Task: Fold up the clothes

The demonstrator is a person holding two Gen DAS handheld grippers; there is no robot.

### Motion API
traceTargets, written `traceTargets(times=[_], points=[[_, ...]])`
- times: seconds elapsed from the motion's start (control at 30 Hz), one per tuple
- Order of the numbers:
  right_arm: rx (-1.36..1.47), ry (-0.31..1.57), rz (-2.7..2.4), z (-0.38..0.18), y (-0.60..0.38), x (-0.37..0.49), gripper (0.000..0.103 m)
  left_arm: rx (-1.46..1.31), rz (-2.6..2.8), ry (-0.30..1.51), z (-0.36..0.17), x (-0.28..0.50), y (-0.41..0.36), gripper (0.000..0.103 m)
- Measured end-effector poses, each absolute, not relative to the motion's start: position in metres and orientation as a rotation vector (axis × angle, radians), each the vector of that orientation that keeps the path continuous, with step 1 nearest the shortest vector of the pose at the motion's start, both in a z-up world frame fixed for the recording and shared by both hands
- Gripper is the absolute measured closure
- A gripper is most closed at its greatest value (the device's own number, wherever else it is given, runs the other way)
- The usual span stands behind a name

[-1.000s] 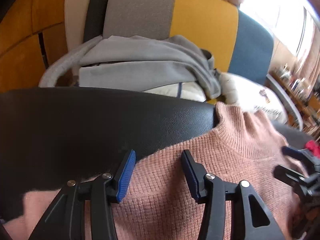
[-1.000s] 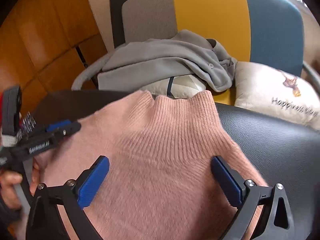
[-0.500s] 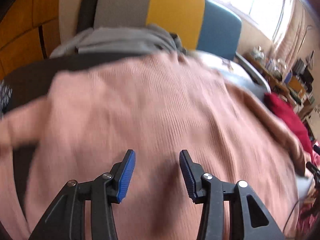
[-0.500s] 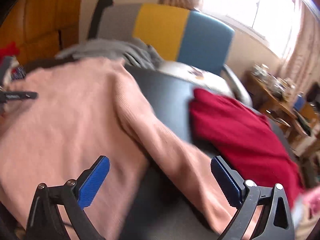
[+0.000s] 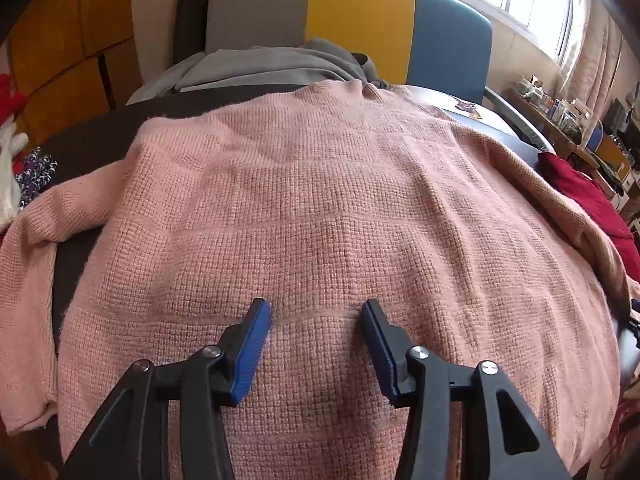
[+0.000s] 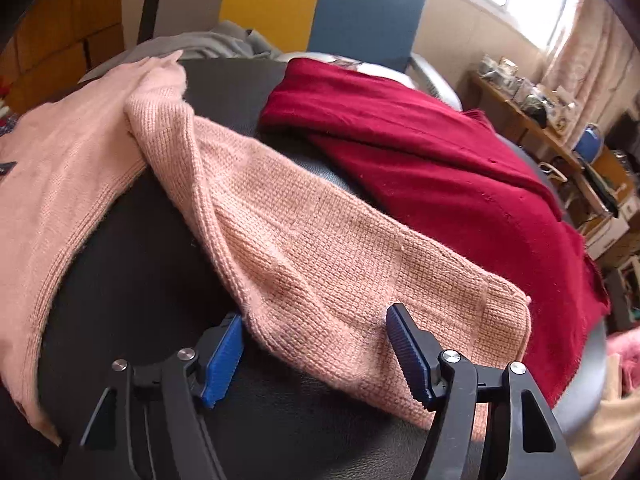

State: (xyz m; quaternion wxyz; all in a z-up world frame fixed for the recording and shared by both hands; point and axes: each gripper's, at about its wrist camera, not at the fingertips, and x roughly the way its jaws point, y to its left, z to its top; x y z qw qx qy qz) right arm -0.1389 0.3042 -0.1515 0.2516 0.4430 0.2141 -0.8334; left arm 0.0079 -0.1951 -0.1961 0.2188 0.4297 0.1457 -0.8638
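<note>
The black padded table [image 5: 100, 136] carries everything. Spread flat across it lies the pink knit sweater [image 5: 328, 216], its long axis running from the hem near the grippers to the collar at twelve o'clock, pointing toward the grey, yellow and blue chair back [image 5: 352, 20]. One sleeve [image 6: 320, 248] stretches from the shoulder at eleven o'clock down to its cuff at four o'clock in the right wrist view. Just beside that sleeve, at two o'clock, lies a dark red garment [image 6: 440, 152]. A grey hoodie [image 5: 272, 66] is heaped beyond the collar. The left gripper [image 5: 316, 316] hovers spread above the sweater's lower body, holding nothing. The right gripper [image 6: 316, 328] is spread wide, its fingers straddling the sleeve near the cuff.
</note>
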Motion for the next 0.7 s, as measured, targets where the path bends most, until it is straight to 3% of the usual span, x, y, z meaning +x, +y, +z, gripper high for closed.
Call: traceTargets(times=[0.03,0.1,0.13,0.27,0.37,0.53,0.7], points=[[1.239,0.589,-2.232,-0.150,0.299,-0.138,0.044,1.185,-2.390,0.403,-0.196,0.008,-0.194,0.053],[1.303,0.610,-2.156,-0.146,0.288,-0.136,0.083,1.186,-2.394,0.415,-0.196,0.008,-0.196,0.052],[1.340,0.608,-2.108,-0.144,0.283,-0.135,0.086,1.187,-2.401,0.427,-0.196,0.009,-0.198,0.051],[1.497,0.422,-1.958,-0.139,0.271,-0.138,0.092,1.176,-2.439,0.478,-0.197,0.014,-0.203,0.051],[1.506,0.072,-1.855,-0.127,0.261,-0.138,0.093,1.166,-2.472,0.499,-0.198,0.021,-0.204,0.051],[1.219,-0.454,-1.666,-0.085,0.215,-0.128,0.093,1.165,-2.511,0.534,-0.199,0.028,-0.207,0.051],[0.989,-0.725,-1.540,-0.062,0.132,-0.132,0.093,1.177,-2.520,0.707,-0.196,0.033,-0.219,0.051]])
